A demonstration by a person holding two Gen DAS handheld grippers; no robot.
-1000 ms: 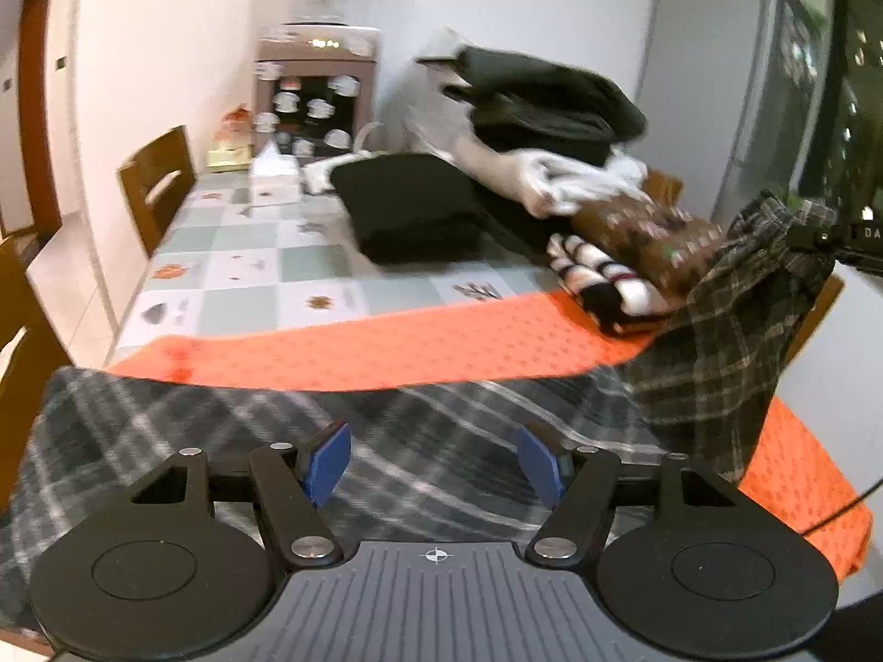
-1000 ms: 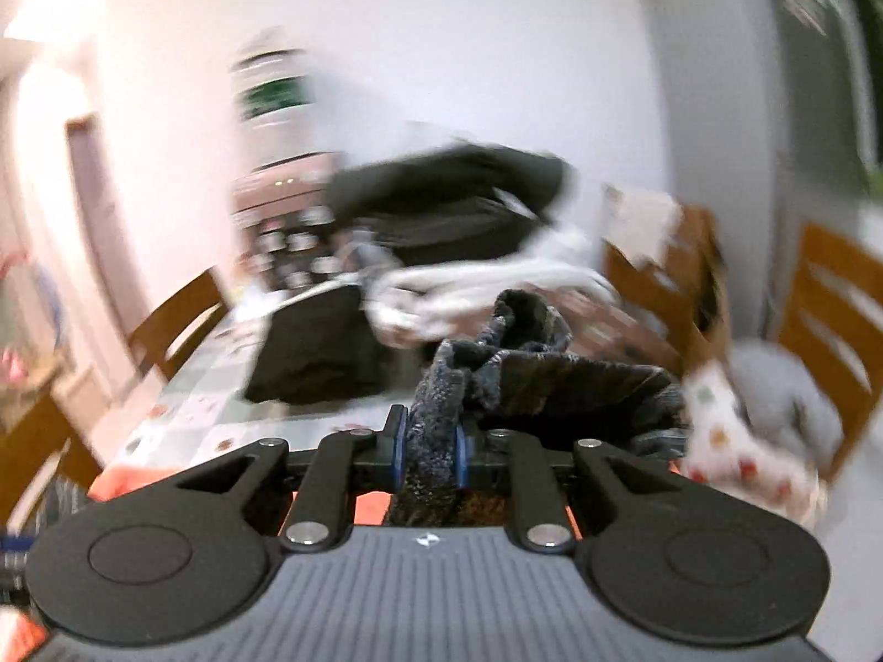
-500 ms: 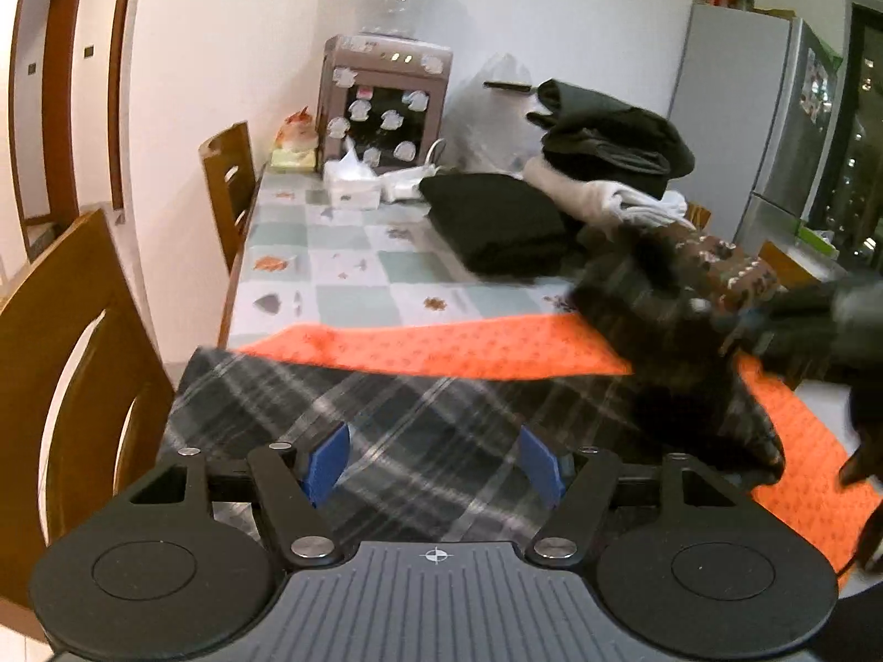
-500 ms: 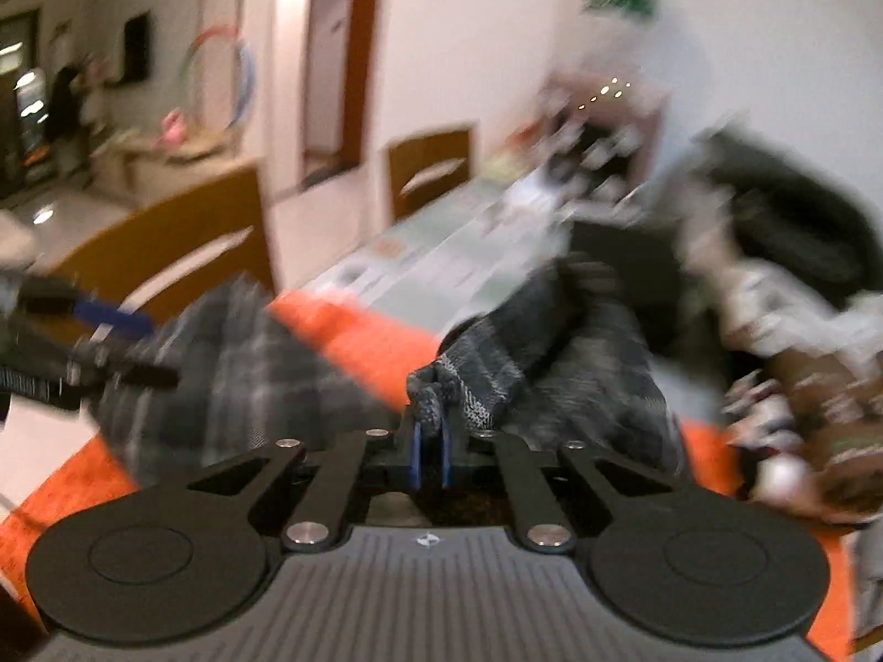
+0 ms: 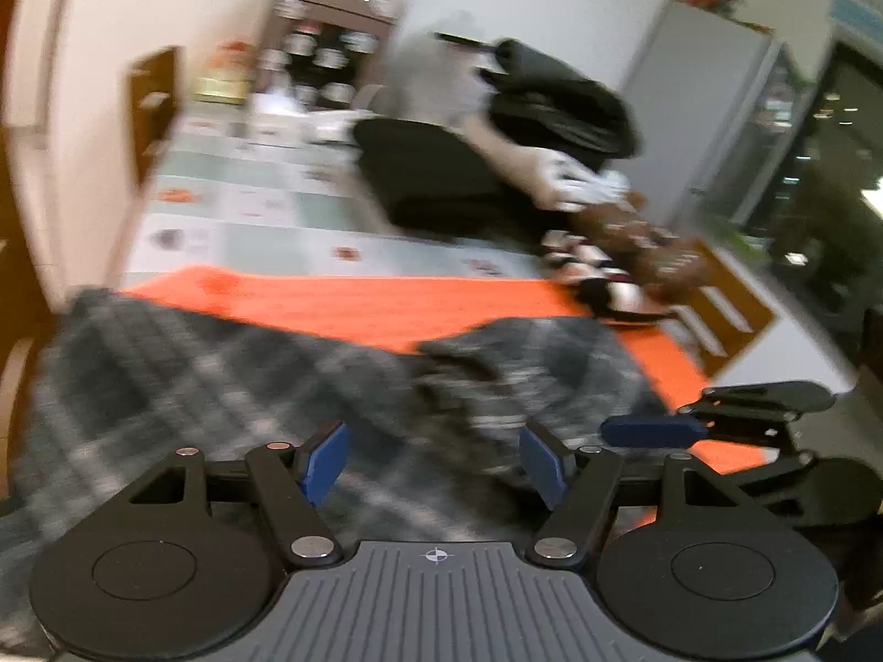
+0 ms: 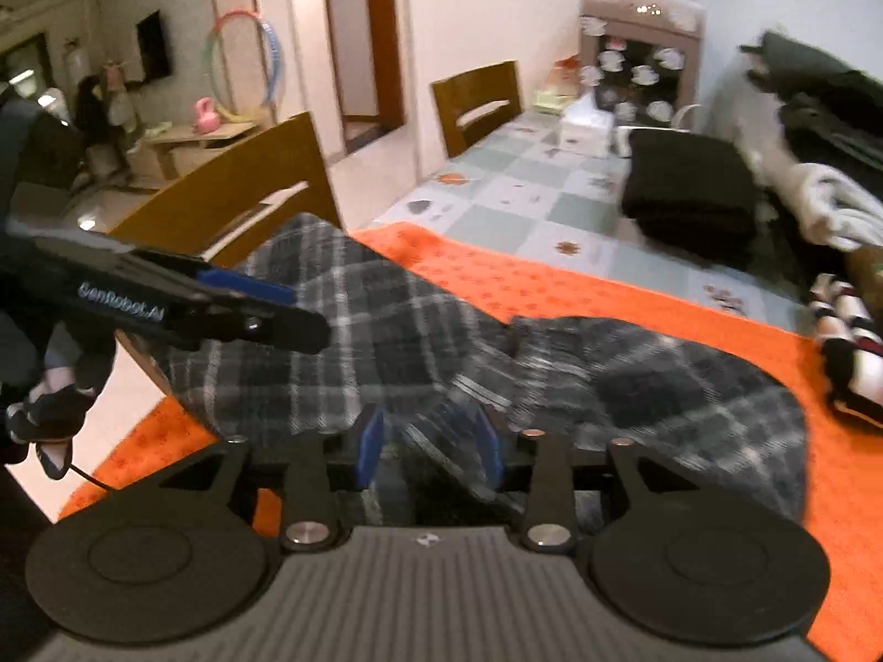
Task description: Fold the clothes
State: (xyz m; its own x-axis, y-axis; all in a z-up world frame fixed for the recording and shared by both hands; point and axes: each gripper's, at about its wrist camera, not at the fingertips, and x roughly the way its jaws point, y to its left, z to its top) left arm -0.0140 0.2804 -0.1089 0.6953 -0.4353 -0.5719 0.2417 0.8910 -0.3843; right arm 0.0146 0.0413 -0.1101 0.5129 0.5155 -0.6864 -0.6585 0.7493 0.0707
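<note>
A grey plaid garment (image 6: 386, 331) lies on the orange mat (image 6: 552, 281), its right part doubled over in a rumpled fold. My right gripper (image 6: 429, 444) is open low over the near edge of that fold, with blurred cloth lying between its blue pads. My left gripper (image 5: 435, 463) is open above the plaid garment (image 5: 221, 375) with nothing held. In the left wrist view the right gripper (image 5: 651, 433) shows side-on just to the right. In the right wrist view the left gripper (image 6: 287, 309) reaches in from the left, over the garment's left end.
Behind the mat sit a folded black garment (image 6: 690, 193), a striped one (image 6: 850, 342) and a heap of dark and white clothes (image 5: 557, 110). Two wooden chairs (image 6: 237, 193) (image 6: 480, 99) stand along the table's left edge. A tissue box (image 6: 588, 124) and water dispenser (image 6: 640, 55) are at the far end.
My right gripper swung the raised end of the plaid garment leftwards and down onto the rest of it, then opened. The left gripper stayed open near the front edge.
</note>
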